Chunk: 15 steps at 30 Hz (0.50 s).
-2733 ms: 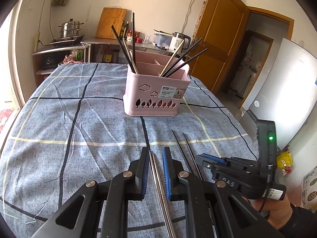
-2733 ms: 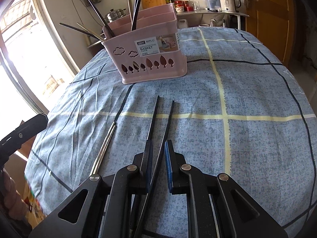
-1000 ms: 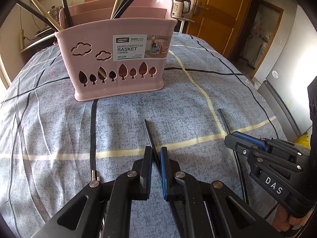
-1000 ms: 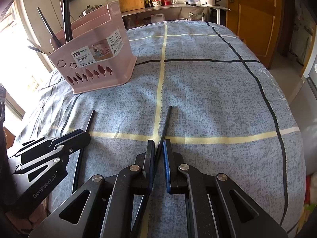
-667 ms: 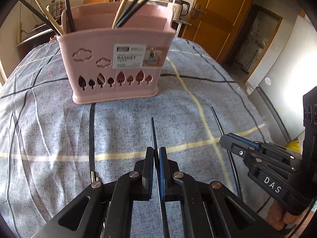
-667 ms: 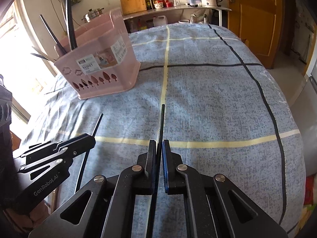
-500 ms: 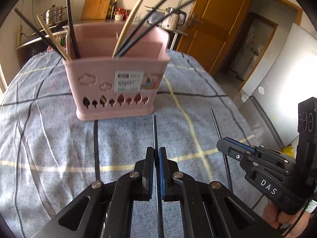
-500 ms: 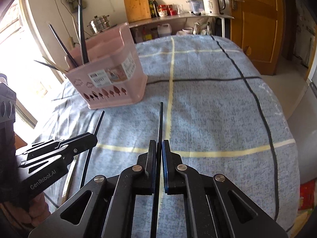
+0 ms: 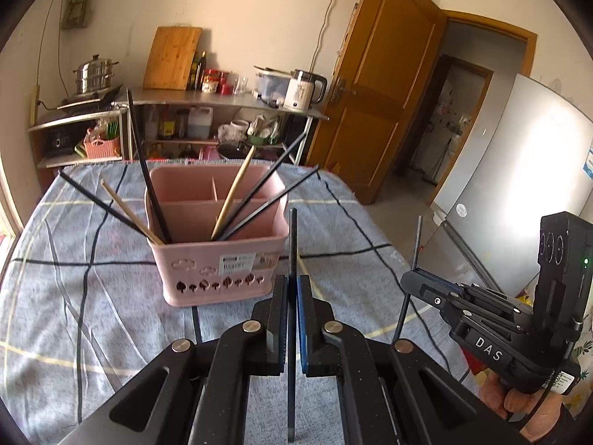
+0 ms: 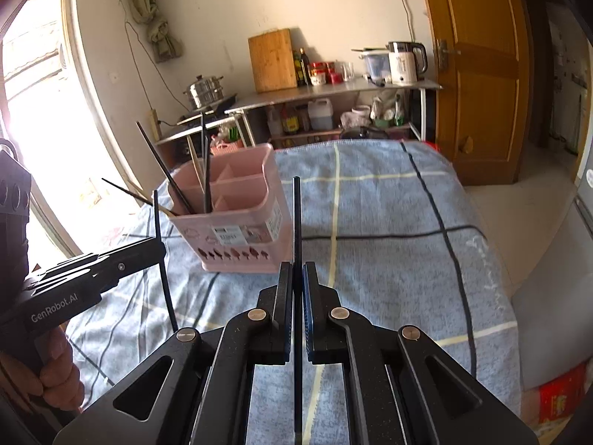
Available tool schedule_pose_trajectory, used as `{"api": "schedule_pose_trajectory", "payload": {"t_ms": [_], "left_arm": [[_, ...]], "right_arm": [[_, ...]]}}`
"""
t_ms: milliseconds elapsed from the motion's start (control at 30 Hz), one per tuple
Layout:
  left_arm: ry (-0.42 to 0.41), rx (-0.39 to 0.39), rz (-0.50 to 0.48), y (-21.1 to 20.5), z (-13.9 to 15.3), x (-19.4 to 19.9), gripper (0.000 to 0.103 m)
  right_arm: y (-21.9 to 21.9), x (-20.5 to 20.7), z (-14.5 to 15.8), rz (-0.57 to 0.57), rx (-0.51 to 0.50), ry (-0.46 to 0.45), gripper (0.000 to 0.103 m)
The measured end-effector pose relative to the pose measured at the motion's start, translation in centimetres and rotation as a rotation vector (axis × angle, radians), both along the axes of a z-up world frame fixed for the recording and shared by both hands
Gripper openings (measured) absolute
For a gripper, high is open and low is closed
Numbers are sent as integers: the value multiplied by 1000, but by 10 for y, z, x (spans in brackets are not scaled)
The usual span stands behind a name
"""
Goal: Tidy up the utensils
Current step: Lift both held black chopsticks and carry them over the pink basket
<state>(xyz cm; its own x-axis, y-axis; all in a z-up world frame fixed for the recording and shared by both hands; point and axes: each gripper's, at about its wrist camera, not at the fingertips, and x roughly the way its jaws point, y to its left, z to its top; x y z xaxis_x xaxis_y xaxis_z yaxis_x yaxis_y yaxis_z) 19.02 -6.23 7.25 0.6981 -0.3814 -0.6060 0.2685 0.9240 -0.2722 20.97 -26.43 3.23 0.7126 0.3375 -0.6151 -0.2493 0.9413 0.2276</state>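
A pink chopstick basket (image 9: 222, 259) stands on the blue checked tablecloth (image 9: 74, 296), with several black and wooden chopsticks leaning in its compartments. It also shows in the right wrist view (image 10: 241, 230). My left gripper (image 9: 292, 285) is shut on a black chopstick (image 9: 293, 237), held upright above the cloth, just right of the basket's front. My right gripper (image 10: 296, 270) is shut on another black chopstick (image 10: 296, 215), also raised, to the right of the basket. Each gripper shows in the other's view, the right gripper (image 9: 417, 278) and the left gripper (image 10: 159, 246).
One dark chopstick (image 9: 195, 320) lies on the cloth in front of the basket. A steel shelf (image 9: 222, 96) with a kettle, a pot and a cutting board stands behind the table. A wooden door (image 9: 378, 92) and a fridge (image 9: 519, 185) are at the right.
Both grippers closed on black chopsticks lying on the cloth and lifted them off it. Both now sit higher and farther back from the basket.
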Motion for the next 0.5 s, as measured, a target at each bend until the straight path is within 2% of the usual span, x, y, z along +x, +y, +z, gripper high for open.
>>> {"api": "schedule_pose_trajectory", "payload": {"t_ms": [233,500], "left_arm": [[-33,-5,5,8,18,-7,4],[-33,-5,0,16,20,-27,4]], "right_arm": [[-2,-10,19,-2,8,-52,5],[-5,-25,20,3,7,-59,5]]}}
